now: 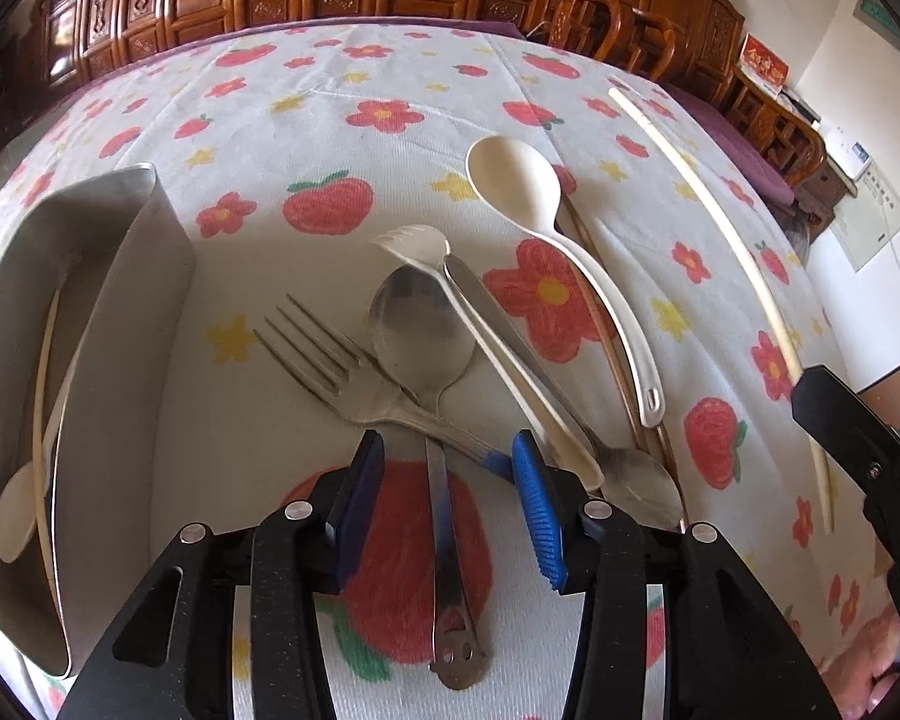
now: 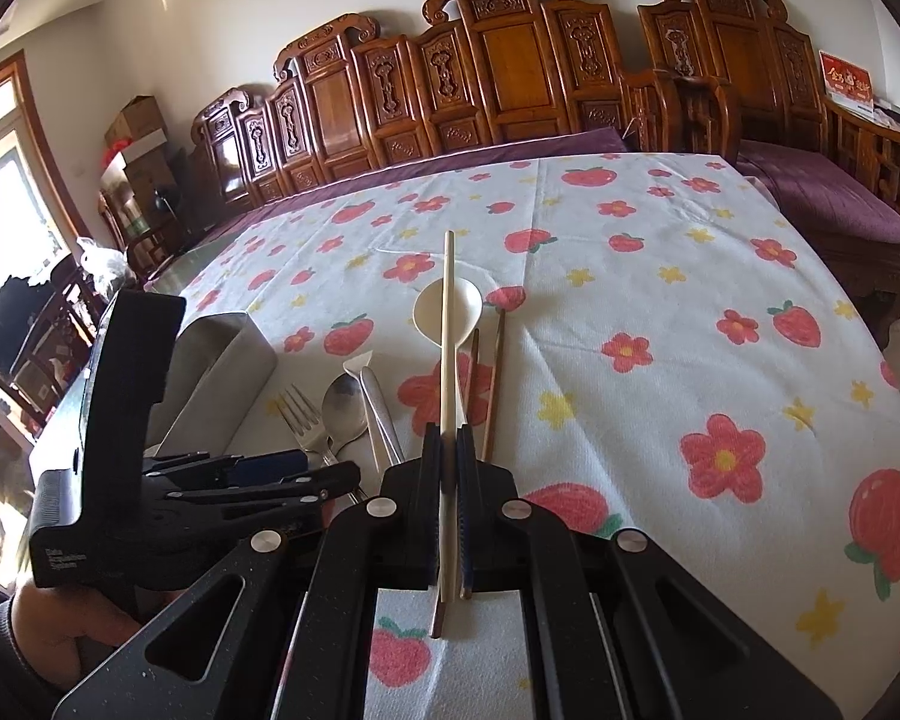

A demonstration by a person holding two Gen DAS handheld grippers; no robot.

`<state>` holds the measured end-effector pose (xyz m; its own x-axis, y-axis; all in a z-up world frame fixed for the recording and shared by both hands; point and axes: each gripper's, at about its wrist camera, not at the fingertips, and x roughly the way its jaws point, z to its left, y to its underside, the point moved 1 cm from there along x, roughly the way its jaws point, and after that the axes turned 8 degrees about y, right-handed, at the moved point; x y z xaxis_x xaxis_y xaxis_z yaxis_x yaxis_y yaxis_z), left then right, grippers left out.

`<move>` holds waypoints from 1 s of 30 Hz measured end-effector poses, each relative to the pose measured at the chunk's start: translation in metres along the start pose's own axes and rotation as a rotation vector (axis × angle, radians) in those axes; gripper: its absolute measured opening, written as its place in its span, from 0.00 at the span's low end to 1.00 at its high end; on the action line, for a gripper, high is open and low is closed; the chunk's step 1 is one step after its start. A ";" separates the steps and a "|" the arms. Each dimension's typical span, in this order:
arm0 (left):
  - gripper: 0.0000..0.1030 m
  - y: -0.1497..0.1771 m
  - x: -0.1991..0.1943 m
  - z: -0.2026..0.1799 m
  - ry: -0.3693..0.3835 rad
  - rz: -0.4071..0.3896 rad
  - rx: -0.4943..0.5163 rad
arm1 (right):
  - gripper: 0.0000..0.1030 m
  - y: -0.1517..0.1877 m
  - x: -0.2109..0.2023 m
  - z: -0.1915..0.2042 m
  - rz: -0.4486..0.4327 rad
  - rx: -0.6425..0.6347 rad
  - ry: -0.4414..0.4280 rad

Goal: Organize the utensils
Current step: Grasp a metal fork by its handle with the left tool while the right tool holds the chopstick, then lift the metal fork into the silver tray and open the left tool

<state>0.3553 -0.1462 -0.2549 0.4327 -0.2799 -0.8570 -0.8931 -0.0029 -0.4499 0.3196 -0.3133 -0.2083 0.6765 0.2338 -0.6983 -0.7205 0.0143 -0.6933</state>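
My left gripper (image 1: 447, 450) is open, its blue pads either side of the handle of a steel spoon (image 1: 423, 336) lying on the cloth. Across that handle lies a steel fork (image 1: 330, 354). Beside them lie a cream plastic fork (image 1: 480, 324), a second steel spoon (image 1: 630, 474), a cream plastic spoon (image 1: 546, 228) and brown chopsticks (image 1: 606, 336). My right gripper (image 2: 448, 438) is shut on a cream chopstick (image 2: 447, 324), held above the table; it also shows in the left wrist view (image 1: 708, 210). A steel bin (image 1: 120, 300) at left holds a cream spoon (image 1: 15, 516) and a chopstick.
The table has a white cloth (image 2: 660, 300) with red flowers and strawberries. Carved wooden benches (image 2: 510, 72) with purple cushions stand behind and to the right of it. The left gripper's body (image 2: 120, 450) is close to my right gripper's left side.
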 end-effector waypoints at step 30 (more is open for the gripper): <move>0.05 0.013 -0.018 0.018 -0.052 -0.026 0.063 | 0.06 0.002 0.003 0.003 0.003 -0.015 0.004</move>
<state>0.3386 -0.1243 -0.2499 0.4631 -0.2301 -0.8559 -0.8725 0.0516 -0.4859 0.3196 -0.3101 -0.2112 0.6751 0.2303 -0.7008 -0.7200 -0.0010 -0.6940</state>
